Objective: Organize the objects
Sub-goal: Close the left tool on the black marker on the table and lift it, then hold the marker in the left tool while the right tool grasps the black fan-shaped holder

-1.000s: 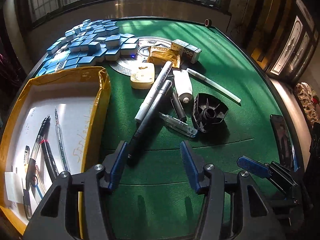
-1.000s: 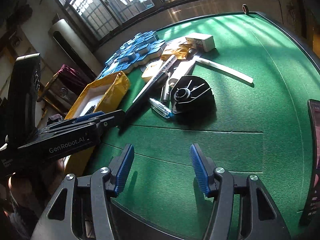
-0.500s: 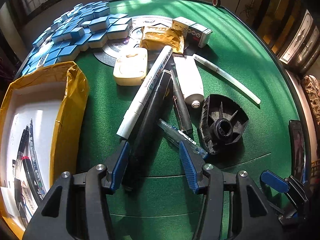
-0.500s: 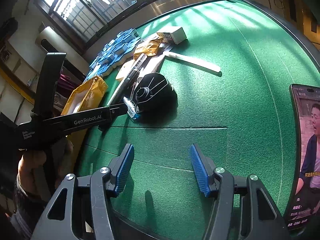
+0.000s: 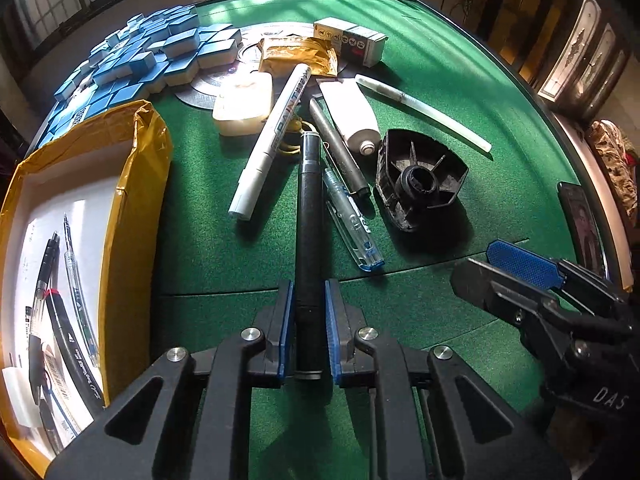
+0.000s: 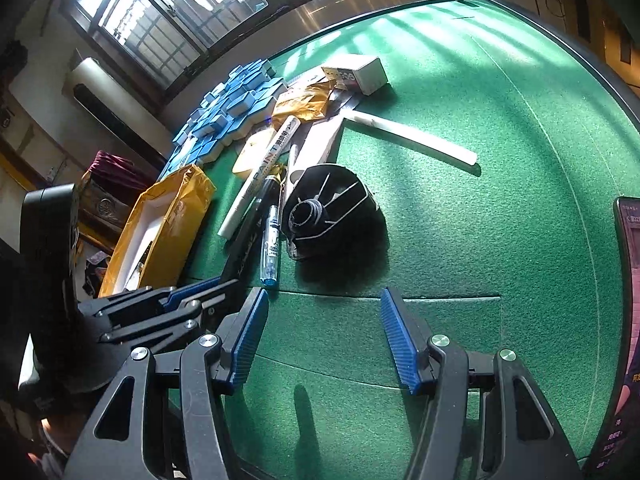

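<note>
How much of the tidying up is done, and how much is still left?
Partly done: a few pens already lie in the yellow box. In hand: the left gripper is shut on a black marker. Still left on the green table: the white paint marker, clear blue pen, grey pen and white tube. The right gripper is open, holding nothing.

Hidden and cut-off parts

The black marker's (image 5: 309, 216) rear end disappears between the left gripper's (image 5: 307, 300) pads. The phone (image 6: 630, 320) runs off the right edge, and the box's (image 5: 24, 184) near corner is cropped. Print on the pens (image 5: 60, 300) inside is unreadable.
</note>
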The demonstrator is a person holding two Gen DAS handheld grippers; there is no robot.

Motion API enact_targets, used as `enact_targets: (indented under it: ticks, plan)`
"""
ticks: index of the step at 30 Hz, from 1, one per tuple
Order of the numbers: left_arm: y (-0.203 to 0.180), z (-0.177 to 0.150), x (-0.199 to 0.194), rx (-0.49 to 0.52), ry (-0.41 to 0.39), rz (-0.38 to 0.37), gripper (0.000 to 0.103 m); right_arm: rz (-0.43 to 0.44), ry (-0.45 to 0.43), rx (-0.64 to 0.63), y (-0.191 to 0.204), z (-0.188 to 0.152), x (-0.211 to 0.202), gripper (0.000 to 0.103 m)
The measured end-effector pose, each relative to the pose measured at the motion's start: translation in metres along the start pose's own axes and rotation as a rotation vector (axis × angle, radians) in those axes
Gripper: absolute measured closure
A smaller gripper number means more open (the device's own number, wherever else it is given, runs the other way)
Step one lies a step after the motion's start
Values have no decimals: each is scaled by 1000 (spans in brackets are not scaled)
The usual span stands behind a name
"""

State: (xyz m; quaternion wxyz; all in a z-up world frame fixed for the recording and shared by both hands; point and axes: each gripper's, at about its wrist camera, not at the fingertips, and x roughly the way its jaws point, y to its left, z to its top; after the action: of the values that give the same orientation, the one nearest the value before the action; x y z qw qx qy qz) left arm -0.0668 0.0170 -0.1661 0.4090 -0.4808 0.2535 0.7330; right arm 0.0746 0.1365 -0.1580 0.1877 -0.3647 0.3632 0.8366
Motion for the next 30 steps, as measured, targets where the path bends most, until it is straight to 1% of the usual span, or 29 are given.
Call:
enact_targets:
  ticks: [4, 7, 12, 13, 15, 18, 19, 20, 21, 26, 30]
  plan:
    - [6, -15, -8, 7, 12, -37, 90, -68, -50, 0, 10, 13, 3, 50]
    - [10, -25, -14, 7, 4, -59, 90, -116, -88, 9, 14, 24, 3, 44]
    - [16, -37, -20, -18, -14, -85, 90, -159, -67, -34, 26, 42, 23, 39]
    - [16, -40, -21, -20, -14, -89, 90, -171, -57, -45, 28, 42, 28, 34]
    - [18, -47, -23, -21, -14, -90, 90, -204, -60, -81, 35, 40, 35, 31]
    - [20, -57, -25, -29, -18, -92, 90, -252, -82, -122, 42, 34, 38, 31]
    - [20, -59, -27, -30, -19, -91, 90, -266, -88, -129, 43, 32, 38, 36]
    - [20, -62, -29, -31, -22, -93, 90, -293, -92, -142, 44, 31, 38, 44]
    - [19, -64, -30, -30, -25, -91, 90, -316, -96, -150, 45, 30, 37, 44]
    - [16, -72, -36, -22, -34, -88, 90, -295, -79, -134, 43, 26, 30, 44]
    - [16, -76, -37, -22, -33, -79, 90, -237, -71, -99, 42, 10, 17, 44]
